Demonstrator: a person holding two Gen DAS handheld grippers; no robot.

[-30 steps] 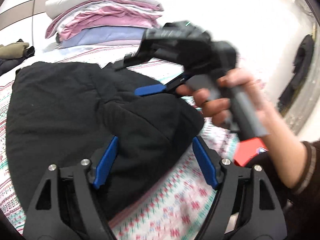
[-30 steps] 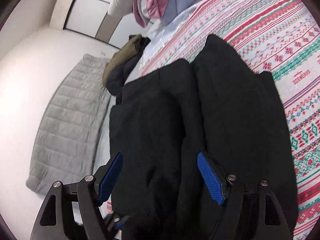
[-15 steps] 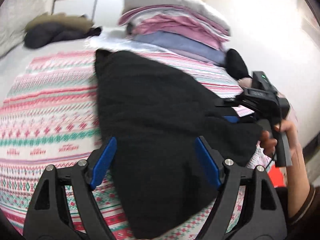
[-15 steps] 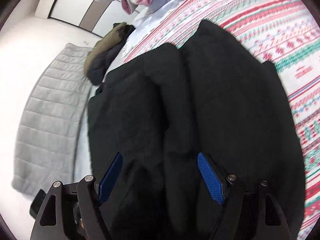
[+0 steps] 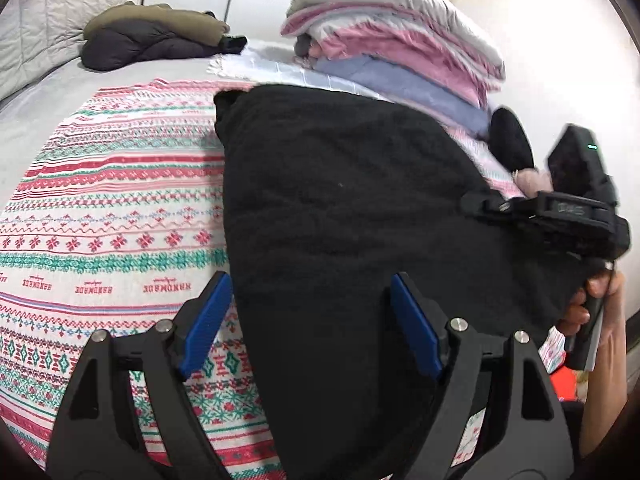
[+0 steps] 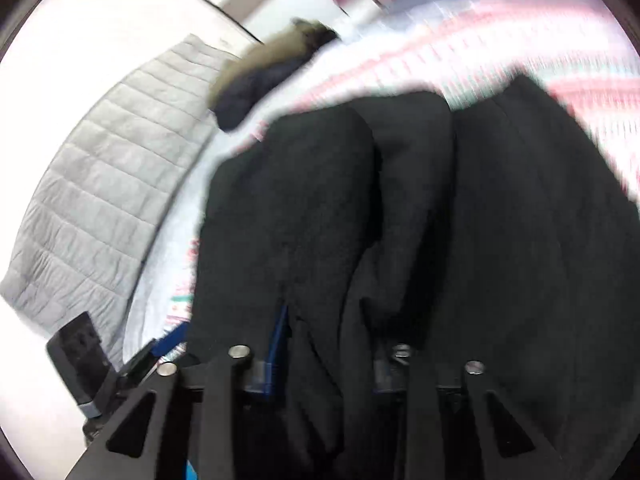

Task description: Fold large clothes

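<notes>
A large black garment lies folded on a patterned red, green and white bedspread. My left gripper is open, its blue pads straddling the garment's near left edge just above it. The right gripper shows at the garment's right edge in the left wrist view, held by a hand. In the right wrist view the black garment bunches up between the narrowed jaws of my right gripper, which is shut on a fold of it; the pads are mostly hidden by cloth.
A stack of folded pink, blue and grey bedding sits at the bed's far end. A dark and olive jacket lies far left. A grey quilted jacket is on the left. A red object lies beside the bed.
The right gripper has closed on a fold of the black garment; it was open before. The left gripper swung left and now looks along the bed from the garment's near edge.
</notes>
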